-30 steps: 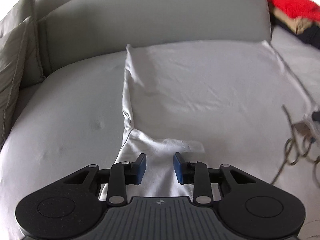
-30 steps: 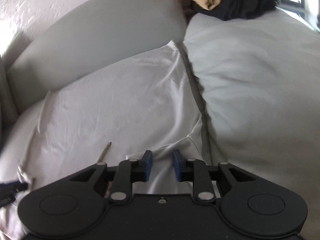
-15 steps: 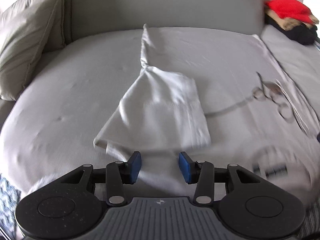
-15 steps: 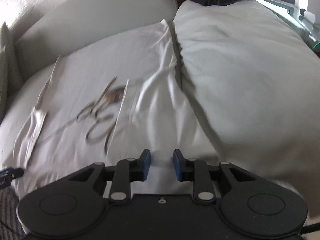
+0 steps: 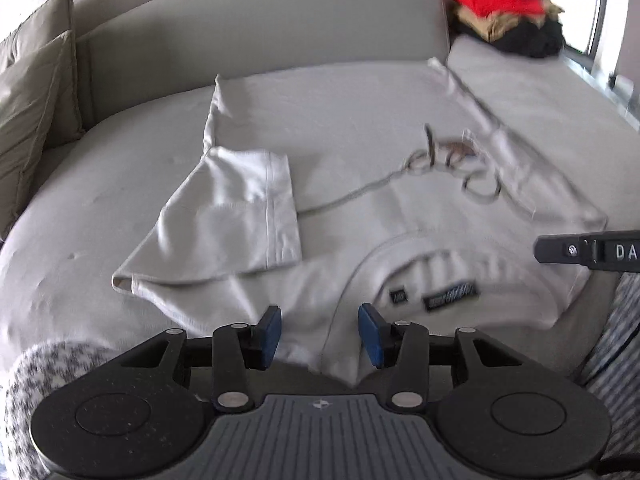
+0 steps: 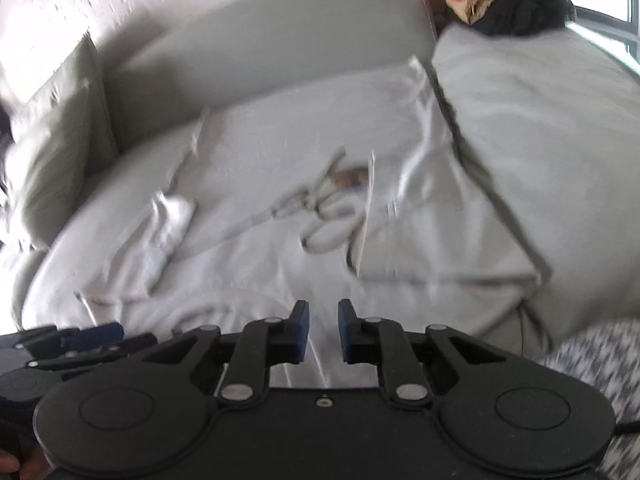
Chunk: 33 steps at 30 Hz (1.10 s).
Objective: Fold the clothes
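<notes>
A white T-shirt [image 5: 360, 208] lies flat on the grey sofa seat, collar and labels [image 5: 436, 292] toward me, a looping script print on its chest. Its left sleeve [image 5: 236, 216] is folded in over the body. My left gripper [image 5: 319, 332] is open and empty, just above the shirt's near shoulder edge. My right gripper [image 6: 323, 330] is open and empty over the shirt [image 6: 304, 208] near its collar end. The right gripper's side [image 5: 588, 250] shows at the right of the left wrist view; the left gripper [image 6: 76, 340] shows at the lower left of the right wrist view.
A pile of red, tan and black clothes [image 5: 508, 16] sits at the sofa's far right. Grey cushions [image 5: 32, 92] lean at the left. A thick seat cushion [image 6: 540, 132] rises right of the shirt. Patterned fabric [image 5: 44, 376] edges the sofa front.
Both grippers pulled back toward the sofa's front edge, away from the sleeves. The left sleeve now lies folded over the body. The whole shirt and its collar came into view.
</notes>
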### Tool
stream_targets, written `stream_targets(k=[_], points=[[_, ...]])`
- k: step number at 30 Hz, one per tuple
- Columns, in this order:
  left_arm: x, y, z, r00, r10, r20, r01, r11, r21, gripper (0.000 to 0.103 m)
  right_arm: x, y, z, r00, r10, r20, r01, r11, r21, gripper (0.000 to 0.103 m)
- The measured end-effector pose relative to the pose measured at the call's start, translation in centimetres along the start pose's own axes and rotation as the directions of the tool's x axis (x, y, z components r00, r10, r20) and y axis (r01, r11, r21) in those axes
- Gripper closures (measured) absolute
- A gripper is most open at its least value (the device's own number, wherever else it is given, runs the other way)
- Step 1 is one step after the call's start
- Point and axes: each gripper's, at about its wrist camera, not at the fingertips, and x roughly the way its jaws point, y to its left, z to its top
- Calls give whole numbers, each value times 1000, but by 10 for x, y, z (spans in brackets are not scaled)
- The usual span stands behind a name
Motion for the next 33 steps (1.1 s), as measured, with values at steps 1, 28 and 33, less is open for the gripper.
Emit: stream_targets(k=[1, 28, 33], points=[[-1, -2, -3, 1000, 5, -3, -5, 1000, 12, 59, 0, 0, -6, 1000, -2, -11, 2, 1000, -7, 87], [-27, 22, -14, 998, -24, 55, 32, 989, -143, 28, -40, -6, -18, 995, 67, 76, -73, 995, 73, 77], [-43, 19, -2, 986, -25, 167, 42, 994, -100, 34, -36, -3, -11, 993, 49, 110, -52, 998, 29, 76]])
